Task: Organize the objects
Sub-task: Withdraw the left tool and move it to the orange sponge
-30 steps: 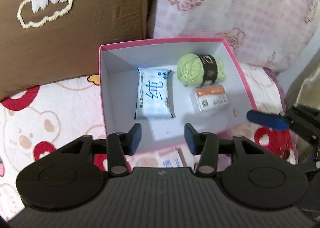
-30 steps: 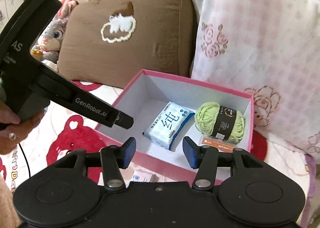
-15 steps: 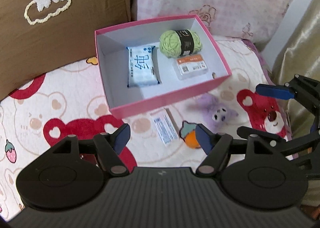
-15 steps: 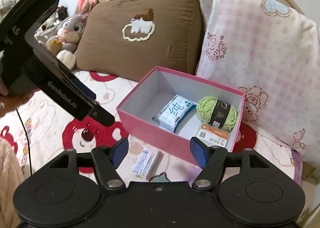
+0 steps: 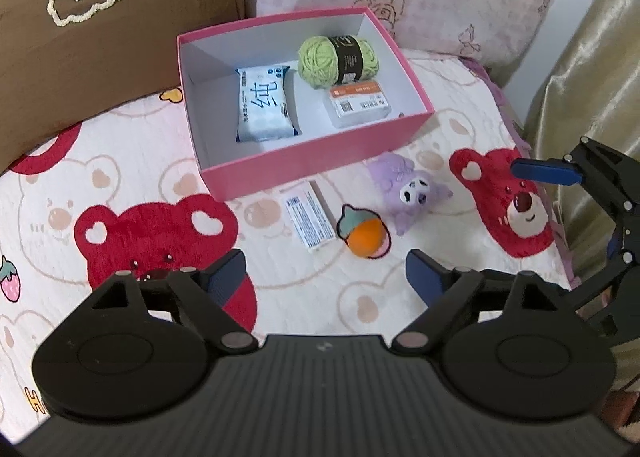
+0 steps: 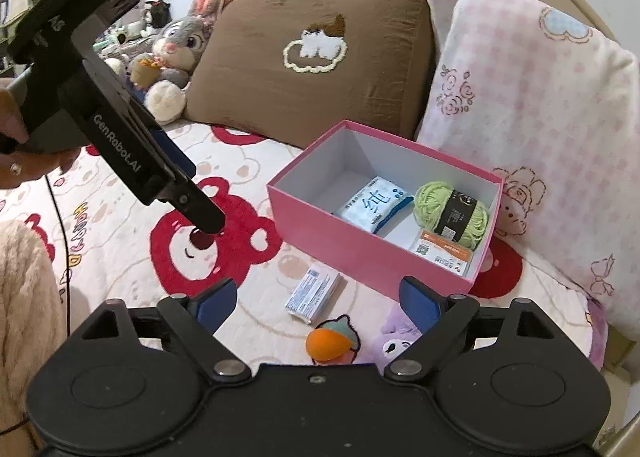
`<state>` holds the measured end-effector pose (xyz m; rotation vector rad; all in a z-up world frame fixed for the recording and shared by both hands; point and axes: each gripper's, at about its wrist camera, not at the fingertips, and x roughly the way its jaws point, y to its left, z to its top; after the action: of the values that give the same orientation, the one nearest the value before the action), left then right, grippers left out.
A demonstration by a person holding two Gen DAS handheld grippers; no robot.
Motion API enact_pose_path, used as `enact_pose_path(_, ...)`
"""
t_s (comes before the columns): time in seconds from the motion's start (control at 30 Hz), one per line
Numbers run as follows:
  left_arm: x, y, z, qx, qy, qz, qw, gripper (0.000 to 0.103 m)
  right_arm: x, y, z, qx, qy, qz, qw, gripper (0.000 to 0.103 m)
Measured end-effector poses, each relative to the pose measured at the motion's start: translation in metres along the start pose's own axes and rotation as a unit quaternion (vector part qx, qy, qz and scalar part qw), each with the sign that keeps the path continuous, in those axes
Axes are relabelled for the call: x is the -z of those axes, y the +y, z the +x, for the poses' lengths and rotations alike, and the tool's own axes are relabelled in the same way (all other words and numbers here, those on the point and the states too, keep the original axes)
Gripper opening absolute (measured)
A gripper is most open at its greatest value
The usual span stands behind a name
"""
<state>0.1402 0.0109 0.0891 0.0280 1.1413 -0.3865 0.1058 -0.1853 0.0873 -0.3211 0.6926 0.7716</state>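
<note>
- My left gripper (image 5: 326,277) is spread wide, holding nothing, above the bedspread (image 5: 132,161).
- My right gripper (image 6: 318,303) is likewise wide and empty.
- The pink box (image 5: 320,155) holds a tissue pack (image 5: 265,105), green yarn (image 5: 338,61) and a labelled case (image 5: 359,105).
- Just outside its near wall lie a small white carton (image 5: 313,219), an orange toy (image 5: 365,239) and a purple plush (image 5: 408,189).
</note>
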Motion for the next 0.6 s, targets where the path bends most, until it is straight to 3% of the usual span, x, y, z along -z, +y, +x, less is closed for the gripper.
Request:
enact_pose_path(0.07,0.003,-0.001,-0.001,0.005,0.001,0.001,1.0000,0.095,0.004,0.002,-0.003,-0.005,-0.004,-0.008,1.000,0.091)
enact_pose_path(0.33,0.019,-0.006,0.010,0.008,-0.004,0.007,0.9999,0.096,0.026,0.011,0.003,-0.004,-0.012,-0.043,0.999,0.091)
enact_pose_path(0.6,0.039,-0.005,0.027,0.019,-0.041,-0.016,0.9988,0.096,0.043,0.017,0.013,-0.018,-0.007,-0.027,0.999,0.091)
